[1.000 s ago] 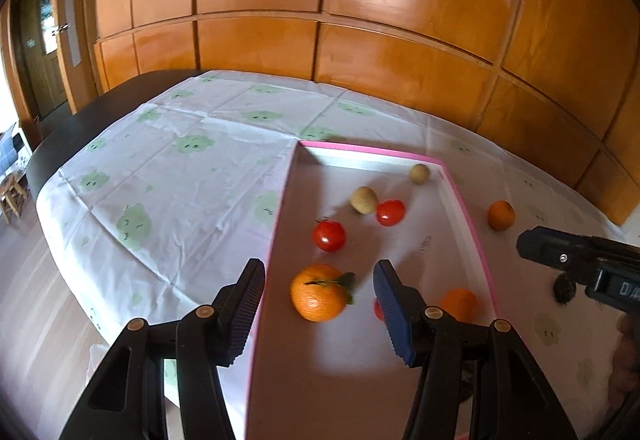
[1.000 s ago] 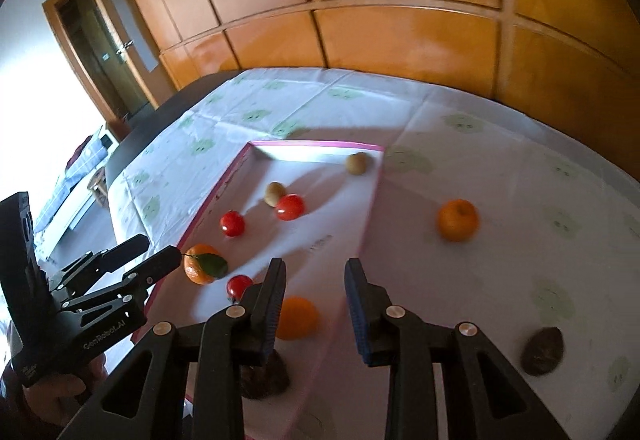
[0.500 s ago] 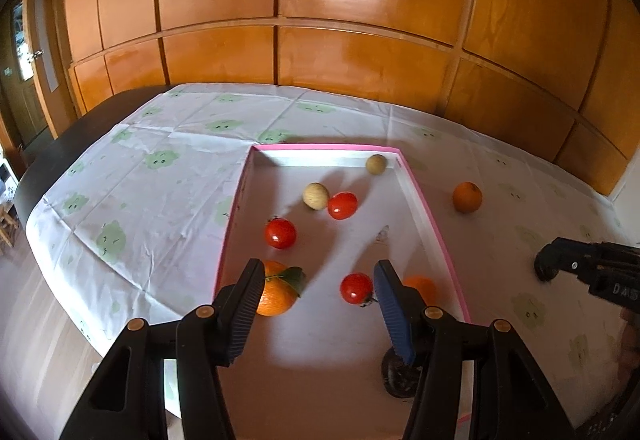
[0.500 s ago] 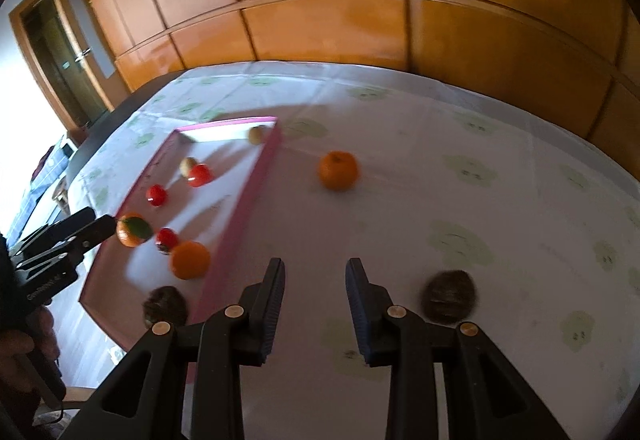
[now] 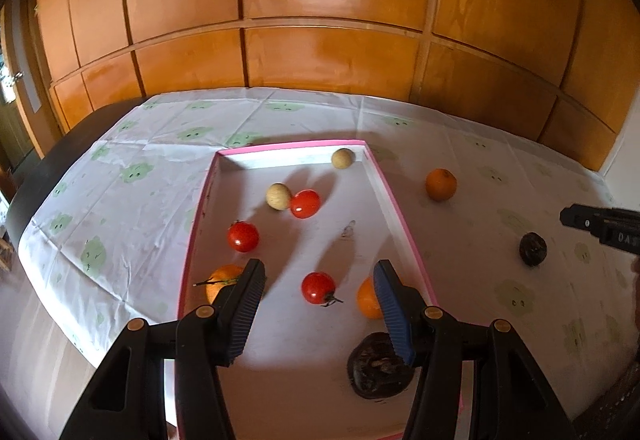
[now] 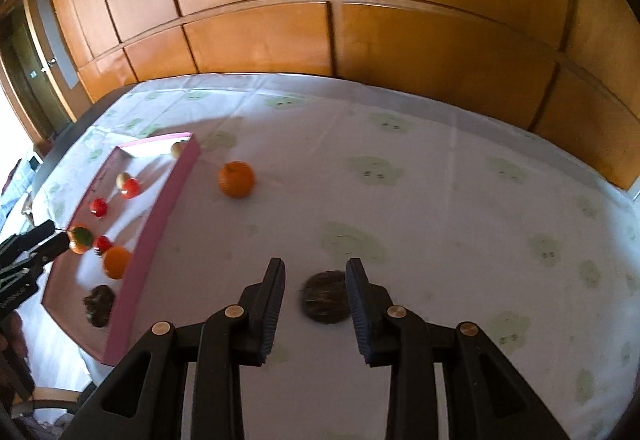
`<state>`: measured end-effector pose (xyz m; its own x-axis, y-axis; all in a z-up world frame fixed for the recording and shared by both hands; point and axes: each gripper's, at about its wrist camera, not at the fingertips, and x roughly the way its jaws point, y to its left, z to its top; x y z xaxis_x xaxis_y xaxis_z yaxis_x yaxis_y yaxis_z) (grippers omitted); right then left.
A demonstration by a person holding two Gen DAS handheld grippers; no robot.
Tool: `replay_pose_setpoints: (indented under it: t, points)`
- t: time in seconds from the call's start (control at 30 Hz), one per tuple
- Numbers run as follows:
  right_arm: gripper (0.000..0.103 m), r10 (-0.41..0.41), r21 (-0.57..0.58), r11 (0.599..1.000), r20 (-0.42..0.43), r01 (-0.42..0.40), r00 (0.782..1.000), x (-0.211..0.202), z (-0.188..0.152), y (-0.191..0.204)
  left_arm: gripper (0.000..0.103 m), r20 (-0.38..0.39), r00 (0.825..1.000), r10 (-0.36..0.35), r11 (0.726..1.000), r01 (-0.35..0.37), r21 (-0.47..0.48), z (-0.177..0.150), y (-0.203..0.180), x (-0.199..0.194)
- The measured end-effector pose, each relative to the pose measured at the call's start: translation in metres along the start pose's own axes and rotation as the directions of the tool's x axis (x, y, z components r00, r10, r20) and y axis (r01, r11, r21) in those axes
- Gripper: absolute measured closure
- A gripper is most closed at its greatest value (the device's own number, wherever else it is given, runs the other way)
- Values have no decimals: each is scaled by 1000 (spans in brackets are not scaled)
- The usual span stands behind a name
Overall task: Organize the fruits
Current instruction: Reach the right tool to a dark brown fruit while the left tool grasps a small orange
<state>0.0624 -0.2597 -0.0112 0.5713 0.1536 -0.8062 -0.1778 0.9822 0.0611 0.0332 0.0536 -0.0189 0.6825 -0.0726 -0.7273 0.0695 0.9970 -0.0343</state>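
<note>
Right gripper (image 6: 316,296): jaws apart, bracketing the dark wrinkled fruit (image 6: 325,297) on the tabletop (image 6: 440,208), beside the pink tray (image 6: 160,208); contact not evident. Left gripper (image 5: 318,310): jaws apart, empty, above the tray. Judged best: centre the fruit between both pads, descend fully, close gently; it looked soft. One orange (image 6: 236,179) also lay outside.

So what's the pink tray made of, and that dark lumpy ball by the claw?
The shallow pink-edged tray looks like cardboard or thin board: matte white floor, thin straight walls, pink outside. The dark brown wrinkled ball on the cloth looks like a dried-up fruit skin, dull and rough, though blur leaves that unsure. It sits between the open fingers of the right claw, seemingly not squeezed.
</note>
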Motion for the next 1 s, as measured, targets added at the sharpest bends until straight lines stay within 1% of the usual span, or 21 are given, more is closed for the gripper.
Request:
replay_pose_setpoints:
  t: [0.1, 0.2, 0.27, 0.3, 0.37, 0.47, 0.6, 0.67, 0.77, 0.9, 1.0]
  points:
    - [71, -30, -15, 999, -8, 30, 1000, 1, 1, -11, 46, -5, 1000, -10, 1000, 10, 22, 2, -7, 2]
    - [71, -47, 10, 999, -18, 47, 999, 6, -1, -28, 46, -9, 1000, -17, 999, 18, 45, 5, -15, 4]
    - [71, -39, 48, 998, -23, 40, 999, 11, -3, -38, 46, -15, 1000, -24, 998, 25, 59, 8, -21, 7]
    - [71, -26, 87, 996, -29, 29, 999, 15, -6, -45, 46, -19, 999, -31, 997, 32, 68, 11, -25, 8]
    - [71, -16, 140, 990, -58, 24, 998, 20, -6, -53, 46, -24, 999, -43, 995, 45, 85, 16, -34, 11]
    - [71, -1, 167, 986, -39, 7, 999, 17, -4, -60, 46, -31, 997, -76, 991, 79, 107, 26, -48, 17]
    - [71, 13, 195, 981, -44, -4, 999, 18, -4, -64, 46, -34, 991, -128, 979, 132, 154, 41, -74, 25]
    - [71, 14, 202, 979, -46, -5, 999, 18, -2, -65, 46, -52, 987, -153, 974, 159, 162, 48, -86, 34]
    - [71, 41, 215, 976, -36, -32, 999, 16, 0, -65, 46, -94, 980, -173, 969, 187, 163, 59, -102, 55]
    - [71, 54, 209, 977, -38, -45, 998, 15, 0, -63, 45, -129, 978, -162, 965, 185, 186, 69, -120, 82]
    - [71, 63, 196, 979, -43, -54, 997, 15, 0, -59, 42, -156, 974, -162, 966, 189, 178, 77, -129, 101]
